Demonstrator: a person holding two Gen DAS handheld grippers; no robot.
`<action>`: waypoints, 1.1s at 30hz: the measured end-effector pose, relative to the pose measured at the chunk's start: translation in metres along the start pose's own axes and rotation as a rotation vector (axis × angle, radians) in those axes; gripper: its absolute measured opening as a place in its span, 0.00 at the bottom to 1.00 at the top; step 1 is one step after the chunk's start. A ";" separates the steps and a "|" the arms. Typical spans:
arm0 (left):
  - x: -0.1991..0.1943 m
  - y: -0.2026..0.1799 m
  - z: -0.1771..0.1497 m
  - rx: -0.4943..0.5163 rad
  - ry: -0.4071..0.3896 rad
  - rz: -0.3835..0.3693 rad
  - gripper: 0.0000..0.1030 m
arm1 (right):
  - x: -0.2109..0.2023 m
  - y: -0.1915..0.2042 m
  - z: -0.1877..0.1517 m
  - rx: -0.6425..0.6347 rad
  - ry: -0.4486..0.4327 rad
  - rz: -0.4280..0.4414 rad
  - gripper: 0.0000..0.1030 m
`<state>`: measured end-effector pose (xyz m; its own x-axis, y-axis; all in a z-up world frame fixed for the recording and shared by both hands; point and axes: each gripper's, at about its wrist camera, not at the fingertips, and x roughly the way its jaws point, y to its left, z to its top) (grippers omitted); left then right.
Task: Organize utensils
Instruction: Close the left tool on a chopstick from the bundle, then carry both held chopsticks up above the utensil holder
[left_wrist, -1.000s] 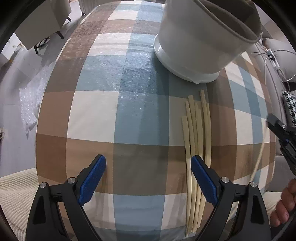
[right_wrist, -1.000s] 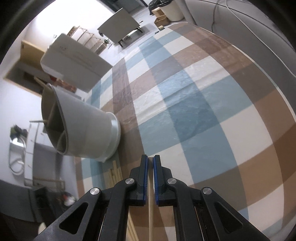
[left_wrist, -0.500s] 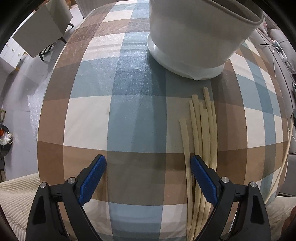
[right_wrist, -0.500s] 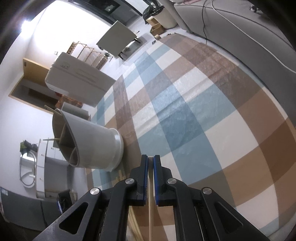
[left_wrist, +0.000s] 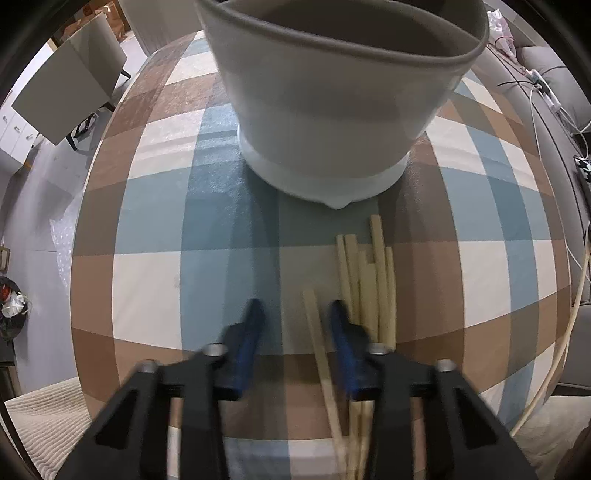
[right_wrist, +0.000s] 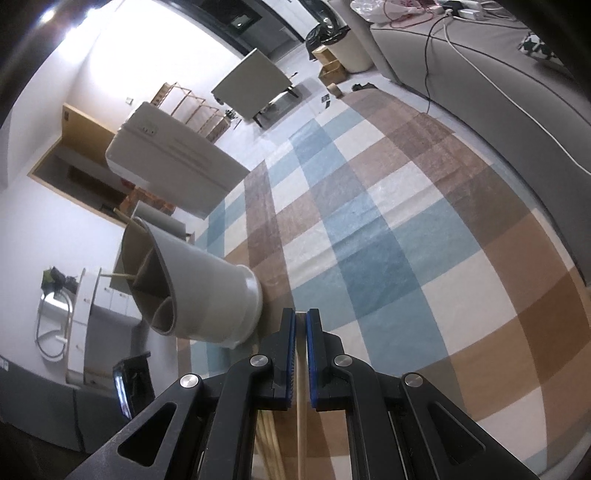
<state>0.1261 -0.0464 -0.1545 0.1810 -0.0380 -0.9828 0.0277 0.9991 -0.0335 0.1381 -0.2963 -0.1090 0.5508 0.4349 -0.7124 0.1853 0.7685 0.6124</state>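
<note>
Now, L tool (left_wrist: 293, 325) hangs low over the checked tabletop (left_wrist: 147, 280), released: blue pads apart, one loose chopstick (left_wrist: 319, 354) lying between them, not gripped. Rest of the chopsticks (left_wrist: 369, 280) lie bundled just right of it, tips near the base of the grey holder (left_wrist: 332, 110). R tool (right_wrist: 301, 354) is clenched on a single stick (right_wrist: 301, 406), which runs back btwn the pads toward the camera. Holder (right_wrist: 207, 291) sits to its left, w/ sticks poking from the compartments.
</note>
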 end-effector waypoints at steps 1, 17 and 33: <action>0.000 0.000 0.000 0.002 0.007 -0.010 0.03 | -0.001 0.000 0.000 -0.002 -0.004 0.002 0.05; -0.094 0.040 -0.014 -0.051 -0.295 -0.145 0.02 | -0.041 0.067 -0.034 -0.287 -0.157 0.051 0.05; -0.130 0.041 -0.027 0.028 -0.330 -0.212 0.01 | -0.067 0.108 -0.080 -0.422 -0.260 -0.003 0.05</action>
<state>0.0769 0.0001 -0.0332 0.4748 -0.2529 -0.8430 0.1241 0.9675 -0.2204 0.0563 -0.2051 -0.0220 0.7458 0.3419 -0.5718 -0.1289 0.9161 0.3797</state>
